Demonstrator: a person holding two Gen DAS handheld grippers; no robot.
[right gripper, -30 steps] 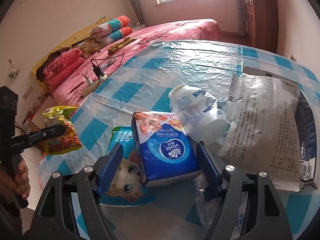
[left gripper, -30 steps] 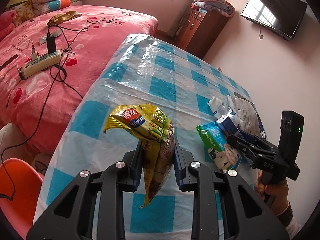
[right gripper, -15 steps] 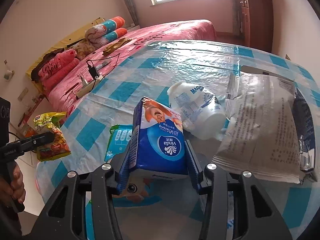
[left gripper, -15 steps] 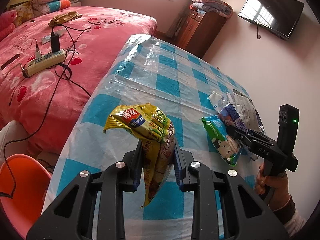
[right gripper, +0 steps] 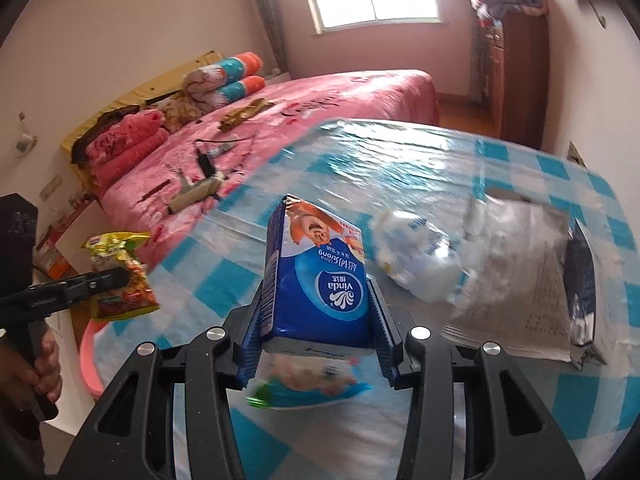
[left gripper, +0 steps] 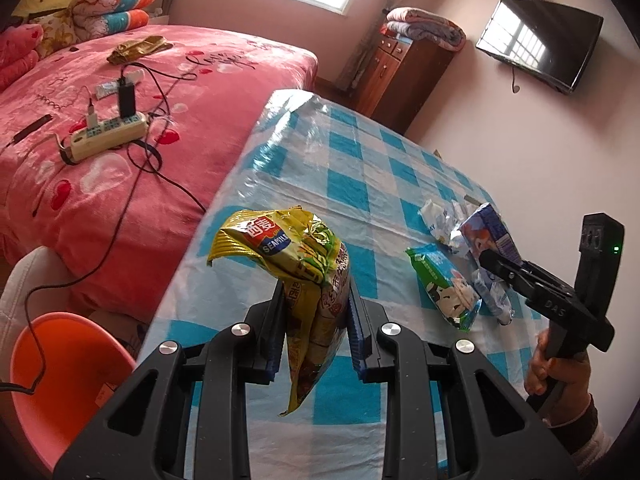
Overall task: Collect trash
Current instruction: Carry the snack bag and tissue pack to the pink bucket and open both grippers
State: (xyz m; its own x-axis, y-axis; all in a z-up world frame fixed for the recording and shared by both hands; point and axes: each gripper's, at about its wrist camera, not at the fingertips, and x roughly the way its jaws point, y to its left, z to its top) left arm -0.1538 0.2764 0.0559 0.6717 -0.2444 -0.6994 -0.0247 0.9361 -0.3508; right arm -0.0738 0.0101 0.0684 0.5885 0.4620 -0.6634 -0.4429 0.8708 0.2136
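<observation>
A: Where's the trash?

B: The left tool [left gripper: 316, 312] is clenched on a yellow snack bag [left gripper: 298, 276], held above the checkered surface [left gripper: 320, 168]. The right tool [right gripper: 318, 320] grips a blue tissue pack [right gripper: 320, 280], lifted clear.

A: And what's left lying there?

B: At 2 o'clock, a green wrapper [left gripper: 444, 288] and, blurred, probably a crumpled white bottle [right gripper: 416, 260].

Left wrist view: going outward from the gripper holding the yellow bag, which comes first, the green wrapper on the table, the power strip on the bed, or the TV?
1. Green wrapper, lying on the checked table to the right of the left gripper.
2. Power strip, on the pink bed to the left.
3. TV, high on the far wall, upper right.
</observation>
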